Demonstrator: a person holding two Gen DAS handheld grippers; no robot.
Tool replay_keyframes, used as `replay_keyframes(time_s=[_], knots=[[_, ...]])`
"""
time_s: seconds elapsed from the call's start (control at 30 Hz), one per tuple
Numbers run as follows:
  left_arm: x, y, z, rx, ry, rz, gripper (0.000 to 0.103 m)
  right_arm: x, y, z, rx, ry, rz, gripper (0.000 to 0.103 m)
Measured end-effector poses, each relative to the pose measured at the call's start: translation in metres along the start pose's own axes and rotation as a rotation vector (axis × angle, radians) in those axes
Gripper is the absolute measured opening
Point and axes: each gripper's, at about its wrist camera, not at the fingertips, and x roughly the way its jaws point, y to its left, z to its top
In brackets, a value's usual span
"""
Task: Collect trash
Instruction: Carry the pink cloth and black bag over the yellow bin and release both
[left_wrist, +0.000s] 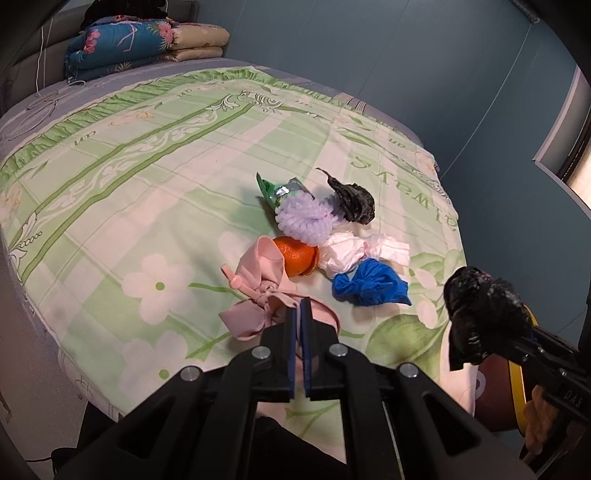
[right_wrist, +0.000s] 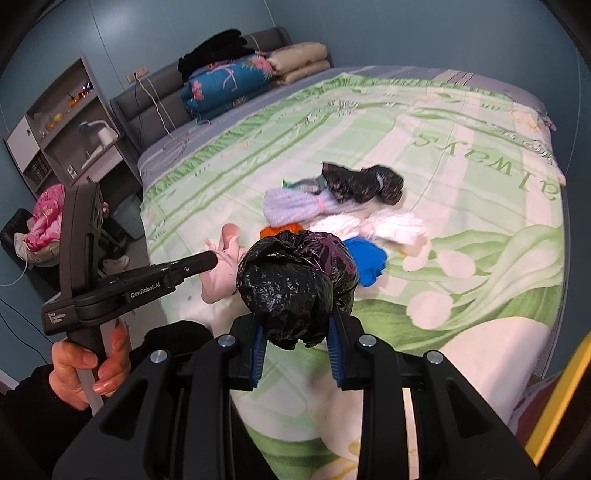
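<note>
A pile of trash lies on the green floral bed sheet (left_wrist: 110, 192): a pink bag (left_wrist: 258, 291), orange peel (left_wrist: 297, 256), a lilac fluffy bundle (left_wrist: 304, 218), a green wrapper (left_wrist: 273, 188), a black bag (left_wrist: 354, 201), white tissue (left_wrist: 354, 251) and a blue bag (left_wrist: 369, 286). My left gripper (left_wrist: 300, 306) is shut on an edge of the pink bag near the bed's front. My right gripper (right_wrist: 297, 332) is shut on a crumpled black plastic bag (right_wrist: 295, 280) and holds it above the bed's near edge; it shows at the right of the left wrist view (left_wrist: 480, 310).
Folded quilts (left_wrist: 140, 44) lie at the head of the bed. A shelf unit (right_wrist: 62, 125) and a pink bundle (right_wrist: 44, 221) stand beside the bed on the left. A brown bin with a yellow rim (left_wrist: 515, 384) sits by the bed's near right corner.
</note>
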Motion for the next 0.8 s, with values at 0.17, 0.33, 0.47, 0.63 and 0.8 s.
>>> replay_keyframes(time_s=[0.17, 0.33, 0.47, 0.63, 0.8], knots=[[-0.021, -0.01, -0.003, 0.032, -0.031, 0.008, 0.002, -0.027, -0.006, -0.002, 0.013, -0.015, 0.011, 0.027], [-0.038, -0.022, -0.006, 0.064, -0.055, 0.013, 0.002, -0.053, -0.01, -0.01, 0.016, -0.021, 0.011, 0.027], [-0.052, -0.035, -0.009, 0.087, -0.082, 0.004, 0.002, -0.072, -0.018, -0.018, 0.03, -0.034, -0.008, 0.027], [-0.068, -0.051, -0.009, 0.106, -0.117, -0.009, 0.002, -0.097, -0.031, -0.024, 0.055, -0.073, -0.025, 0.027], [-0.082, -0.07, -0.009, 0.121, -0.145, -0.023, 0.002, -0.122, -0.04, -0.027, 0.07, -0.127, -0.044, 0.027]])
